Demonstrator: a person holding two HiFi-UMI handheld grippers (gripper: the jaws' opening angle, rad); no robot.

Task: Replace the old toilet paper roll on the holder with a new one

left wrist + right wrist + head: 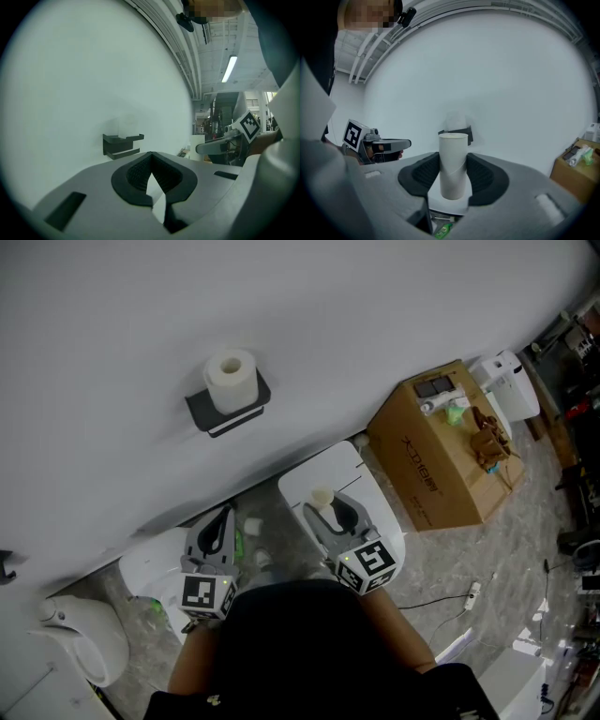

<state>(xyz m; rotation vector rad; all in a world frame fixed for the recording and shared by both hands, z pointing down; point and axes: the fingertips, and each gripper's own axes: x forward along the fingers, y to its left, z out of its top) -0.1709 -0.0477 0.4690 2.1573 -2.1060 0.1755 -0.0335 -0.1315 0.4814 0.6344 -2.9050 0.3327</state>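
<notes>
Replacing a toilet roll at a white wall: I am working two hand-held grippers from afar. The left gripper point(151, 155) is pointing at the wall with its jaws pressed together and nothing between them. The right gripper point(330, 518) is pinching a bare cardboard tube point(453, 165). Its jaws are standing partly spread, with the dark pads pressing on both sides of the tube. The tube is standing upright in that grip, well short of the wall.

The dark holder point(228, 411) is sitting on the wall above and ahead of both grippers. A full white toilet paper roll point(231, 378) is standing upright on it. In the right gripper view the holder is showing just behind the top of the tube.

Below the wall, the head view is showing a grey mottled floor point(469, 554). A brown cardboard box point(433, 456) is resting on it to the right, with small items lying on its top. A white rounded fixture point(361, 486) is sitting under the right gripper. A thin cable point(441, 601) is trailing across the floor near the box.
</notes>
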